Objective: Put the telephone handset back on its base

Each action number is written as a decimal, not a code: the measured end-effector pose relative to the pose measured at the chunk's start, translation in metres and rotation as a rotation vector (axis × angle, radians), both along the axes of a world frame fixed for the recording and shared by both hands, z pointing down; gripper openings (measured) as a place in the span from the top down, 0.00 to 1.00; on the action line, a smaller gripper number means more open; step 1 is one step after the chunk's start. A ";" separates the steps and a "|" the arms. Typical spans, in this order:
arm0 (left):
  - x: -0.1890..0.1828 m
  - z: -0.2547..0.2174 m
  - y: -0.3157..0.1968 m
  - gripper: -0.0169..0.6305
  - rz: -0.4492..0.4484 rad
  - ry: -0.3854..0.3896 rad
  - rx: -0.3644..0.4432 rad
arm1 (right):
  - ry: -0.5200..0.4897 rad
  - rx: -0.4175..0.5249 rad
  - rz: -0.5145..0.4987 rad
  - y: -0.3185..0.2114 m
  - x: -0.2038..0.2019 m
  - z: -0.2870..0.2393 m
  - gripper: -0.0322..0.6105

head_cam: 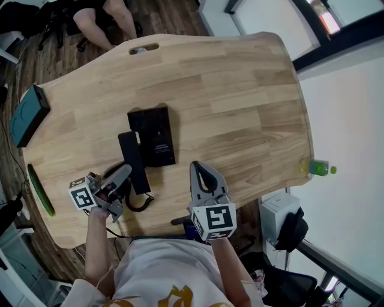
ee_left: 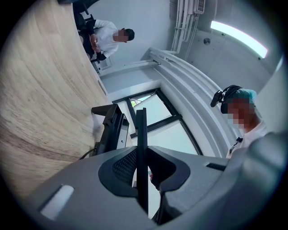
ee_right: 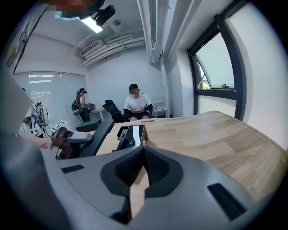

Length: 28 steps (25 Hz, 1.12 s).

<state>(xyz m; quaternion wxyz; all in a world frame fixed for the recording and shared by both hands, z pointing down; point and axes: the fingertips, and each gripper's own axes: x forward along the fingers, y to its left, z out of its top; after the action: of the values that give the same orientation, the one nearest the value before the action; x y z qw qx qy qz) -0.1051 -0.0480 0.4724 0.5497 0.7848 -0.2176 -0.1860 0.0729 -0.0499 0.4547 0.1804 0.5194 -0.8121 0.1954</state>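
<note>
Handset (head_cam: 131, 153) in left tongs (head_cam: 124, 174), beside base (head_cam: 153, 137).

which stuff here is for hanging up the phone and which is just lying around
Job: handset, held in left gripper; phone base; coiled cord.
Lying about: teal box; green bottle.

handset (head_cam: 131, 150): 6 o'clock end is covered by left gripper (head_cam: 123, 175) | seated person (head_cam: 120, 15): cut off at 12 o'clock | cord (head_cam: 141, 203): partly hidden
</note>
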 end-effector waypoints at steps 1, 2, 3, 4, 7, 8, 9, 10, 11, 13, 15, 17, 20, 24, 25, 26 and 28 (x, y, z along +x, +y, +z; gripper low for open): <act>0.000 0.002 -0.001 0.87 0.000 0.001 -0.003 | 0.000 -0.003 -0.002 -0.001 -0.001 0.001 0.95; 0.000 0.003 -0.003 0.87 -0.001 0.001 -0.005 | 0.000 -0.006 -0.004 -0.002 -0.001 0.002 0.95; 0.000 0.005 -0.004 0.87 -0.001 0.002 -0.007 | 0.000 -0.009 -0.005 -0.002 -0.002 0.003 0.95; 0.000 0.006 -0.005 0.87 -0.002 0.003 -0.009 | 0.000 -0.011 -0.006 -0.003 -0.002 0.004 0.95; 0.001 0.010 -0.008 0.87 -0.004 0.009 -0.013 | 0.004 -0.021 -0.006 -0.005 -0.001 0.007 0.95; 0.001 0.012 -0.009 0.87 -0.003 0.009 -0.015 | 0.005 -0.025 -0.005 -0.005 0.000 0.009 0.95; 0.002 0.014 -0.011 0.87 -0.002 0.008 -0.017 | 0.003 -0.029 -0.003 -0.006 0.001 0.010 0.95; 0.002 0.015 -0.012 0.87 -0.002 0.006 -0.019 | 0.001 -0.033 -0.001 -0.008 0.001 0.011 0.95; 0.002 0.016 -0.014 0.87 -0.001 0.007 -0.019 | -0.002 -0.039 0.001 -0.009 0.002 0.013 0.95; 0.003 0.018 -0.018 0.87 -0.001 0.010 -0.017 | -0.003 -0.049 0.003 -0.011 0.002 0.017 0.95; 0.004 0.019 -0.021 0.87 0.002 0.013 -0.014 | -0.002 -0.057 0.005 -0.013 0.003 0.020 0.95; 0.004 0.021 -0.023 0.87 0.008 0.016 -0.006 | -0.002 -0.067 0.008 -0.014 0.003 0.025 0.95; 0.005 0.025 -0.025 0.87 0.015 0.016 -0.003 | -0.001 -0.087 0.012 -0.011 0.003 0.031 0.95; 0.005 0.028 -0.030 0.87 0.010 0.026 -0.003 | 0.002 -0.101 0.012 -0.011 0.004 0.036 0.95; 0.005 0.029 -0.031 0.87 0.009 0.027 -0.004 | 0.001 -0.102 0.013 -0.012 0.004 0.036 0.95; 0.005 0.029 -0.031 0.87 0.009 0.027 -0.005 | 0.000 -0.103 0.013 -0.012 0.004 0.036 0.95; 0.006 0.030 -0.033 0.87 0.012 0.025 -0.005 | -0.002 -0.104 0.014 -0.014 0.004 0.037 0.95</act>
<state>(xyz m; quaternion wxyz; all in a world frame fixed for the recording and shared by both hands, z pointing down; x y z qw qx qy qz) -0.0994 -0.0807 0.5023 0.5552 0.7824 -0.2067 -0.1920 0.0773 -0.0637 0.4913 0.2051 0.5150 -0.7972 0.2391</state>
